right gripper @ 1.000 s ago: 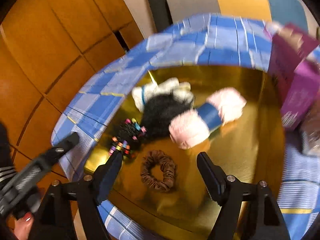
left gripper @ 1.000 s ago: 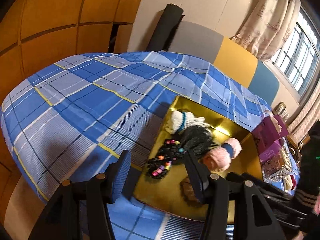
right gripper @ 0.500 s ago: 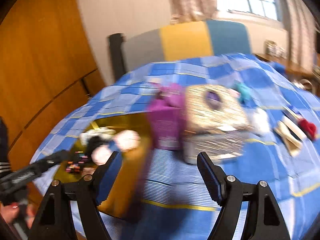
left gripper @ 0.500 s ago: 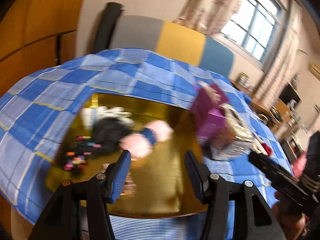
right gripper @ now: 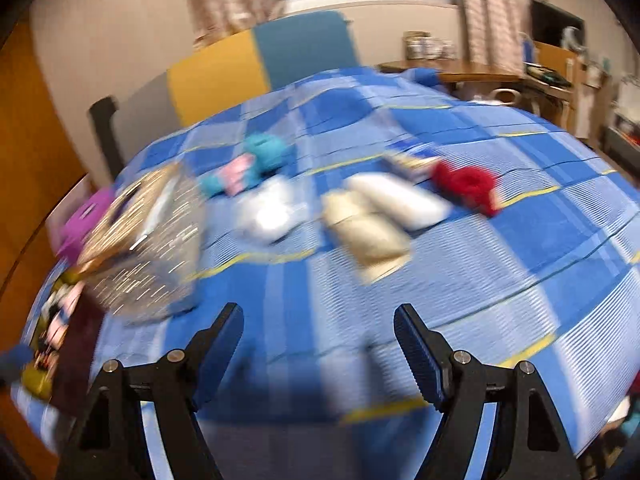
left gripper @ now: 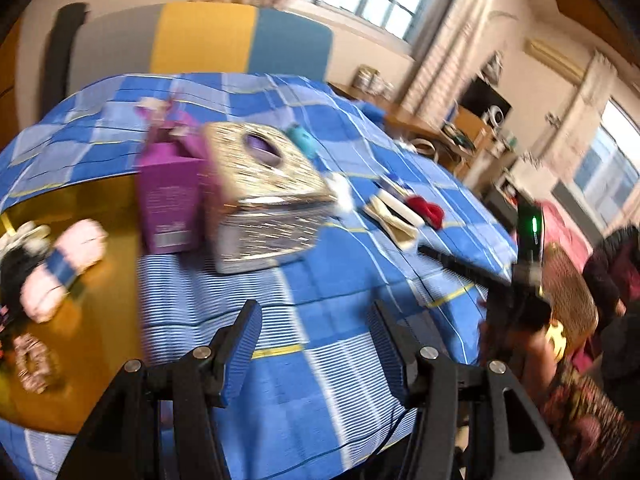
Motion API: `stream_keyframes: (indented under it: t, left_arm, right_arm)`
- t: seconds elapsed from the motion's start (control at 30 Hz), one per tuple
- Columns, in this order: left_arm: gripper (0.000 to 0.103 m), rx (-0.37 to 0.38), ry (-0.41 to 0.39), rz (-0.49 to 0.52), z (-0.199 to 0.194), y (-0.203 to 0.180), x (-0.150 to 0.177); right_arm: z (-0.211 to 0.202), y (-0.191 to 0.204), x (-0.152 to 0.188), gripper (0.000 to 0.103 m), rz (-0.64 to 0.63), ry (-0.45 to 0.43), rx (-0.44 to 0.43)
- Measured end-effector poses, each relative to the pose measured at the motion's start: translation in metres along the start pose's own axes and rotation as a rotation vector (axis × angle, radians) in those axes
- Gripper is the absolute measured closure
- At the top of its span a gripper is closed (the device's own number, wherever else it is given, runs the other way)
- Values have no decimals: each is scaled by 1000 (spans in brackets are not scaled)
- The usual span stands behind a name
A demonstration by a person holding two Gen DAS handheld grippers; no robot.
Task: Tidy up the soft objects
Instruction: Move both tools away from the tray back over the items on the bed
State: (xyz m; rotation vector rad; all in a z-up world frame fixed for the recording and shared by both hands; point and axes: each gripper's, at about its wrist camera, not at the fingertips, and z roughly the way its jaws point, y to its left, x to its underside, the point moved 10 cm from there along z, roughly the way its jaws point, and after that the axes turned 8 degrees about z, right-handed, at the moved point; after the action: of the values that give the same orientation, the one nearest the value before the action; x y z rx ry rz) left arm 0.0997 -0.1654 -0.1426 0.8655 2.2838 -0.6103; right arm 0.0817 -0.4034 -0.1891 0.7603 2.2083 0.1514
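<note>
L gripper (left gripper: 314, 332): jaws spread, nothing between, over blue plaid bedcover (left gripper: 320, 280).
R gripper (right gripper: 320, 336): jaws spread wide, empty, over same cover; pics motion-blurred.
Nearest soft things (R view): 2 pale rolls, beige roll (right gripper: 366, 232) just ahead of the jaw gap, white roll (right gripper: 400, 200) touching its far-right side.
Left of those: 1 white fluffy piece (right gripper: 268, 212), ahead-left of R gripper.
Right of rolls: 1 red fluffy piece (right gripper: 468, 184), near the white roll, ahead-right.
Farther: 1 teal-and-pink knit piece (right gripper: 252, 164), beyond the white fluff.
Boxes: 1 glittery silver box (left gripper: 268, 196) ahead of L gripper, w/ 1 purple box (left gripper: 170, 200) touching its left side.
Gold tray (left gripper: 108, 280): far left of L gripper, near the purple box.
In tray: 1 pink-and-blue fuzzy piece (left gripper: 64, 264), 1 black fluffy piece (left gripper: 16, 268) left of it, 1 brown scrunchie (left gripper: 34, 362) nearest; more at left edge, too cut off to count.
Far end: headboard (left gripper: 208, 40), grey, yellow, teal panels.
</note>
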Motion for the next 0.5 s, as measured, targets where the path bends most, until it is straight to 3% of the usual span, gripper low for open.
stream_keyframes:
  t: [0.17, 0.23, 0.27, 0.37, 0.5]
  left_arm:
    - [47, 16, 60, 15, 32, -24, 0]
    - [47, 15, 76, 20, 43, -31, -1]
    - [47, 11, 83, 24, 47, -34, -2]
    - [47, 11, 99, 26, 57, -41, -3]
    - [47, 7, 111, 44, 62, -48, -3]
  right_arm:
    - [25, -36, -58, 22, -35, 11, 42]
    - [33, -40, -75, 8, -74, 1, 60]
    - [43, -40, -84, 6, -100, 11, 59]
    - [70, -41, -99, 6, -154, 45, 69]
    - [113, -49, -99, 7, -149, 157, 68]
